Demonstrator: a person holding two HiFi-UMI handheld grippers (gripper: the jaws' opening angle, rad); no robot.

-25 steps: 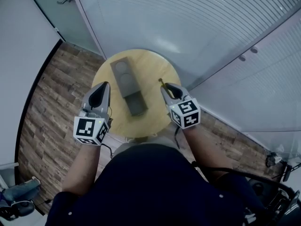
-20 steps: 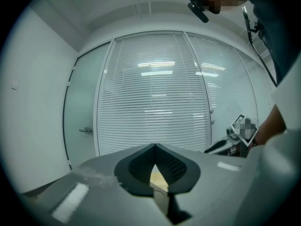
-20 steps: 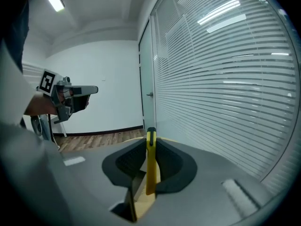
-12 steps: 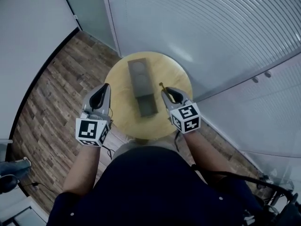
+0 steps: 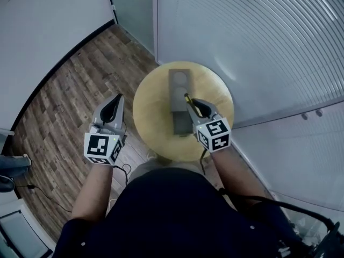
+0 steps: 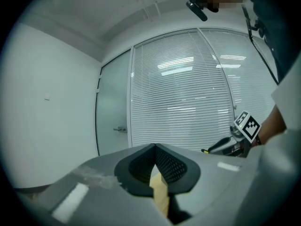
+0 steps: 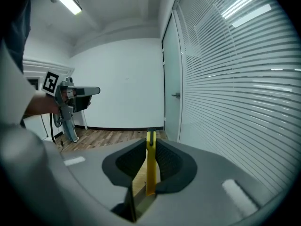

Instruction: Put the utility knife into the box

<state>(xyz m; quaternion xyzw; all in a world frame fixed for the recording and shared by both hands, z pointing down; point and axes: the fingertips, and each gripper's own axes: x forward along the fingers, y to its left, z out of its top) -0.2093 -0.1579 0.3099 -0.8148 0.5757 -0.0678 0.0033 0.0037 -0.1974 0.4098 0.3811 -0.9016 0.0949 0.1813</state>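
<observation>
**A:** Where is the utility knife right now?

**B:** The right gripper pinches it. In the right gripper view the utility knife is a thin yellow strip standing on edge, pressed between the two dark pads. From the head view, its tip pokes out just above the right side of the box, in the middle of the frame.

**A:** And the box?

**B:** It is a long grey box lying on a round wooden table. Its inside looks free of the knife (though shadow hides the near end).

**A:** What is the other hand doing?

**B:** The left gripper hangs over the wooden floor at left of frame, well apart from the box. Its jaws are pressed together with nothing between them.

**A:** So how far along is the task?

**B:** I judge the pickup done. Lowering the knife into the box and letting go are left.
</observation>
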